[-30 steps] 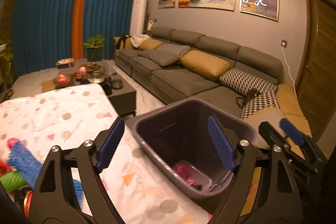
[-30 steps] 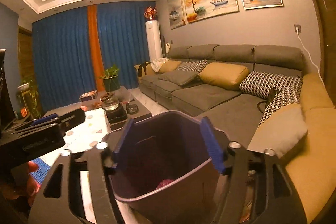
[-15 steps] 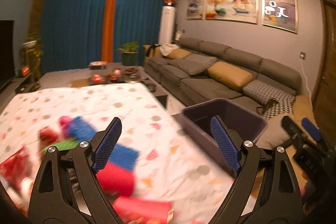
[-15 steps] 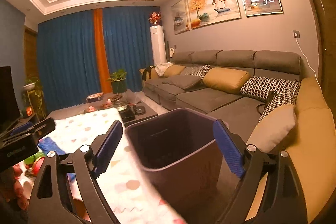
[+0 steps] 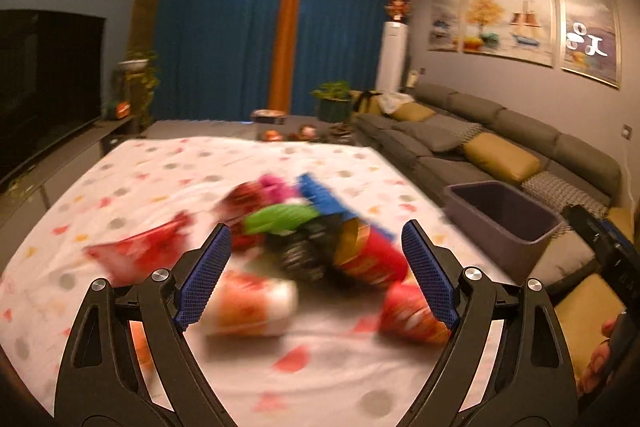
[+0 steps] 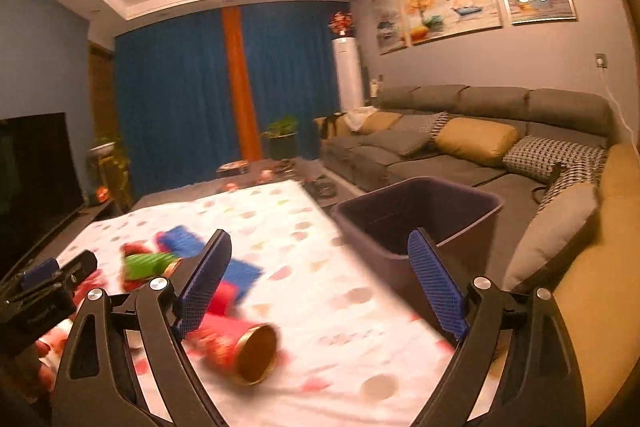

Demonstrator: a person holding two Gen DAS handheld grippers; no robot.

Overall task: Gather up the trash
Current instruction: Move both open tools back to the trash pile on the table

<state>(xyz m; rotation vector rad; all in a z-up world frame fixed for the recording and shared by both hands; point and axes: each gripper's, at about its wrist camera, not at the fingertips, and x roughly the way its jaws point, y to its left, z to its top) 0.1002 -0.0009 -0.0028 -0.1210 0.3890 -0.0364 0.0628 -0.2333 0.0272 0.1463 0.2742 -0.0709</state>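
Observation:
A blurred pile of trash lies on the dotted white tablecloth (image 5: 160,167): a red wrapper (image 5: 136,255), an orange-and-white can (image 5: 248,307), a red tube with a gold end (image 5: 368,259), a red packet (image 5: 412,315), plus green (image 5: 280,219), blue (image 5: 320,195) and pink pieces. My left gripper (image 5: 315,231) hangs open just before the pile, nothing between its fingers. The right gripper (image 6: 319,235) is open and empty too, above the table edge between the red tube (image 6: 240,347) and the dark purple bin (image 6: 420,211). The bin (image 5: 500,219) stands right of the table.
A grey sofa (image 6: 480,147) with mustard and patterned cushions runs along the right wall behind the bin. A low coffee table (image 6: 272,167) with dishes stands beyond the table, a TV (image 5: 44,87) on the left. Each gripper shows at the edge of the other's view.
Both views have swung left, away from the bin and onto the trash pile. The left gripper moved furthest, from over the bin to the pile. The right jaws stand wider than a second ago.

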